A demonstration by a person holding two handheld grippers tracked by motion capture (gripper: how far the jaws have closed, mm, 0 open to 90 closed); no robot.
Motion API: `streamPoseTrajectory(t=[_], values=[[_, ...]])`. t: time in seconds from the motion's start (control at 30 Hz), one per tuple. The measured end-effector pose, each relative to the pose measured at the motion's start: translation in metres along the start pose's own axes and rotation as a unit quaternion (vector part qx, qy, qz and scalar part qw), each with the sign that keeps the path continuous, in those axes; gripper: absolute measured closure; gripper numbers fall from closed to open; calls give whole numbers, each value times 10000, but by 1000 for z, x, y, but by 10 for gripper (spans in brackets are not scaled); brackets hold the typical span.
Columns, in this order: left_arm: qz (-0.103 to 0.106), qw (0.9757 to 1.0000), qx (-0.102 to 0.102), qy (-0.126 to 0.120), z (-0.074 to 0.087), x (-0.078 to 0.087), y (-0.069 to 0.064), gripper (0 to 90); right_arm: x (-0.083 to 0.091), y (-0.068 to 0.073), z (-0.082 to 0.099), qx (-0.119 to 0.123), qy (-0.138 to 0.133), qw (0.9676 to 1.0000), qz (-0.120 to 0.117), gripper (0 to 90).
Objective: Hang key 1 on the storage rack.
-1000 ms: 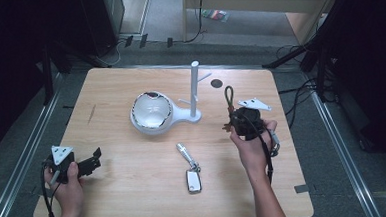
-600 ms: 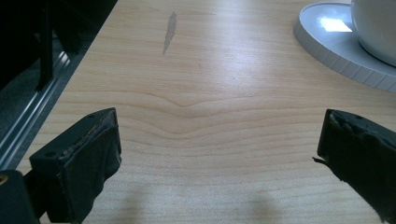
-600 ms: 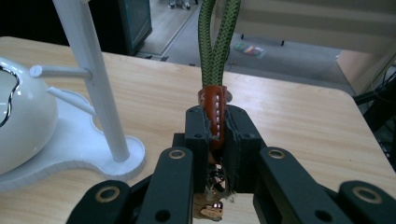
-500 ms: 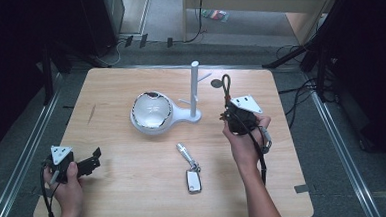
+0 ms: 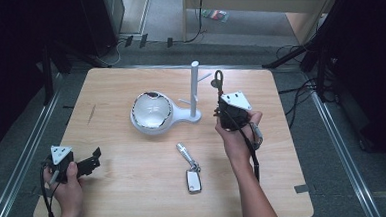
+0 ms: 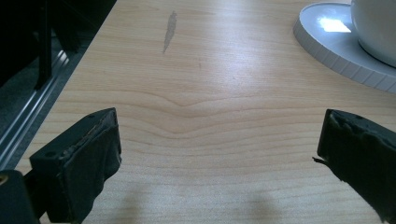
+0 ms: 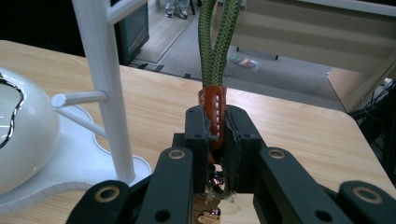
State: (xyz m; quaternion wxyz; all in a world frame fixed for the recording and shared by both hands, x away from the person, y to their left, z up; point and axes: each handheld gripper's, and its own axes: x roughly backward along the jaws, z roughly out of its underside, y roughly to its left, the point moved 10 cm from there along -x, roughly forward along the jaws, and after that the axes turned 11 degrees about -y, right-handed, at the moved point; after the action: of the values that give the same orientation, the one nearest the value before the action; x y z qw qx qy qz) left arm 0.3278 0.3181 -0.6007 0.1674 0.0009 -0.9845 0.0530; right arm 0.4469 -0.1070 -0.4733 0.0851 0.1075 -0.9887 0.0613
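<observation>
Right claw [image 5: 223, 103] has slid in from the counter's right side toward the white key stand [image 5: 195, 91] and now hovers just beside its post; left claw [image 5: 89, 163] has kept its place at the near left corner.

Right claw: jaws clamped tight on the orange leather collar [image 7: 213, 105] of a keyring lanyard. Green cord loop [image 7: 214, 32] stands upright above the jaws; brass hardware hangs below them, partly hidden. Loop sits to the right of the post in the right gripper view, apart from it, level with the upper pegs.

Left claw: jaws wide apart, nothing between them, low over bare counter [image 6: 201, 93].

Stand: white post with short pegs [image 7: 77, 98] on a base that also carries a white bowl [image 5: 151, 111]. A second keyring with car key fob [image 5: 193, 180] lies flat on the counter near the front, well apart from both claws.

Step in hand, as I judge it: hang the loop on a peg. To do it well:
- keep the loop vertical and open toward the peg tip;
- bring it across at peg height, not above the post;
- thread the peg through the loop before lowering;
- release only once the cord rests on the peg;
- avoid nudging the post, as the light stand may shift.
</observation>
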Motion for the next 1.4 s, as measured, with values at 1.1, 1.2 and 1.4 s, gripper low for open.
streamPoseTrajectory(t=[1.1,1.2,1.4], values=[[6,10000,21,-4,0,0,0,0,1,27,-10,434,-19,9989,-169,815],[8,10000,22,-3,0,0,0,0,1,28,-9,423,-14,9990,-171,815],[9,10000,28,0,0,0,0,0,0,32,-9,495,-21,9986,-165,815]])
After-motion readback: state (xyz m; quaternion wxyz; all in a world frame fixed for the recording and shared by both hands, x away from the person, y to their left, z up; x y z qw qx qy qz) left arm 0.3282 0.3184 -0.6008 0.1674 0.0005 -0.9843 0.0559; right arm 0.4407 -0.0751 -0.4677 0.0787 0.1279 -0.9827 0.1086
